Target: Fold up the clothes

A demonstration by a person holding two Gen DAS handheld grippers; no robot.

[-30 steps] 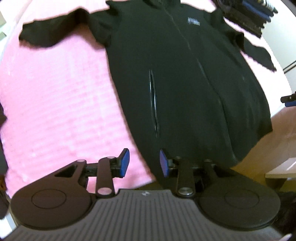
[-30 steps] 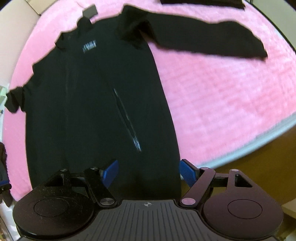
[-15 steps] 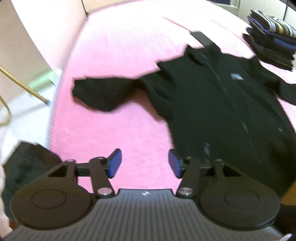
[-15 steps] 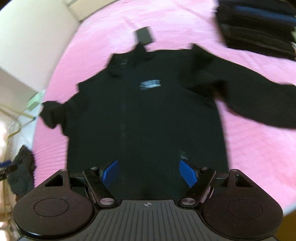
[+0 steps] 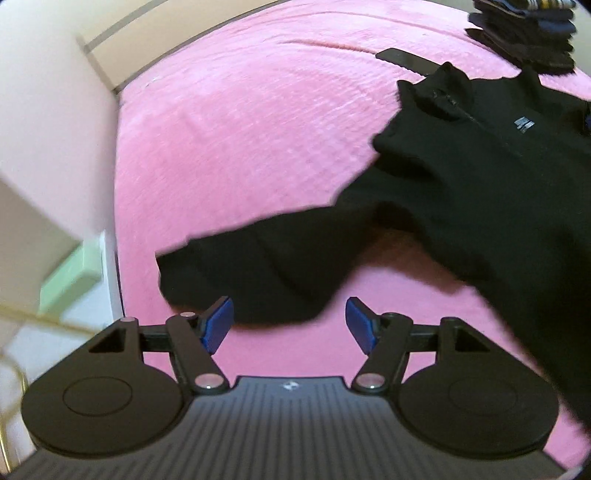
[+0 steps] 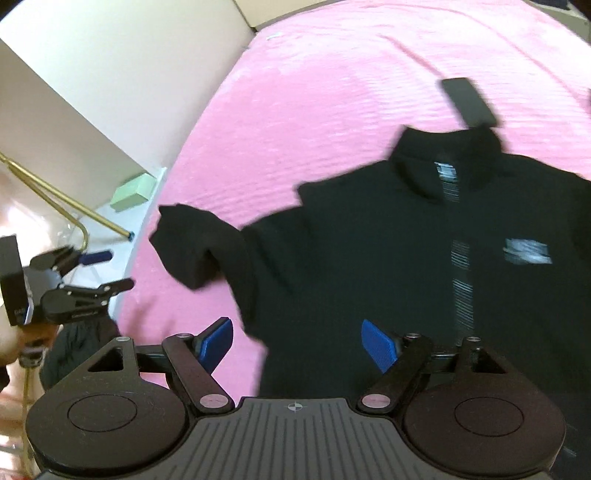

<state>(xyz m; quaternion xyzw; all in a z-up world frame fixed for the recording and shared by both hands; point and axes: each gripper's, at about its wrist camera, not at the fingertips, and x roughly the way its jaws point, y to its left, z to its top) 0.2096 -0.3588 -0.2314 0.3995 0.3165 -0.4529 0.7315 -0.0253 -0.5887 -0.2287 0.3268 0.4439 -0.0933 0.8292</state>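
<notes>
A black zip jacket (image 5: 480,177) (image 6: 406,258) lies face up on a pink blanket (image 5: 240,147) (image 6: 314,110), collar away from me. Its left sleeve (image 5: 266,258) (image 6: 192,251) stretches out toward the bed's left edge. My left gripper (image 5: 290,326) is open just short of that sleeve's cuff end, nothing between its blue pads. My right gripper (image 6: 297,341) is open over the jacket's left side below the armpit, holding nothing. The left gripper (image 6: 85,273) also shows at the far left of the right wrist view.
A flat black rectangle (image 5: 404,61) (image 6: 469,101) lies beyond the collar. A stack of folded dark clothes (image 5: 524,29) sits at the far right. Left of the bed are a wall, a pale green box (image 5: 70,280) (image 6: 133,192) and a brass rod (image 6: 62,195).
Both grippers have swung from the jacket's hem up and to the left. The left one now faces the left sleeve and has opened wider. The jacket itself has not moved.
</notes>
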